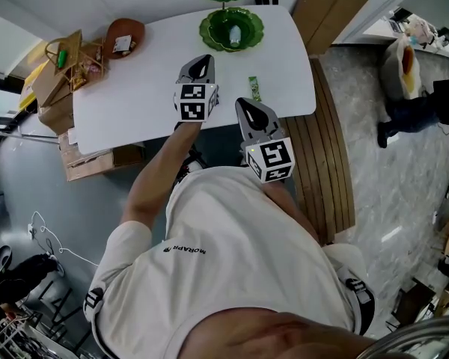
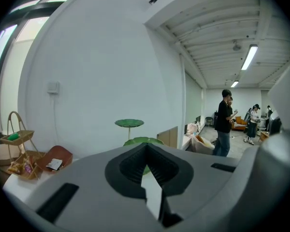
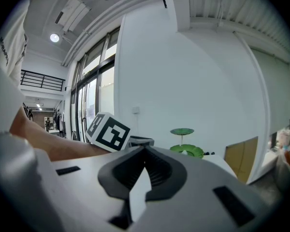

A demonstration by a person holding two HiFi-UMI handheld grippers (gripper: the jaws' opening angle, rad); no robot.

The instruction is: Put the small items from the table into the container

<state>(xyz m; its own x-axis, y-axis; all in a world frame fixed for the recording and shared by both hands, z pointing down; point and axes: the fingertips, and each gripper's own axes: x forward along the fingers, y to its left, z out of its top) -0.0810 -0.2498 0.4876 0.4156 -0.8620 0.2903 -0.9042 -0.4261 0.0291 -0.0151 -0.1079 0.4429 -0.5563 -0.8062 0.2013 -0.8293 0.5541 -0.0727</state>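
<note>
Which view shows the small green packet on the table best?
Head view: the packet lies unobstructed on the white table, just ahead of the right tongs. Neither gripper view shows it.

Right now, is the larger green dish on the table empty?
Not empty: a small pale item lies inside the larger green dish.

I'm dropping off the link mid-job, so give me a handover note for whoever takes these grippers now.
Left gripper: shut, empty, over the white table.
Right gripper: shut, empty, at the table's near edge.
Done: one small white item lies in the green leaf dish at the far edge.
Left: the green packet on the table, just ahead of the right gripper.
The brown tray at far left also holds something small.
</note>
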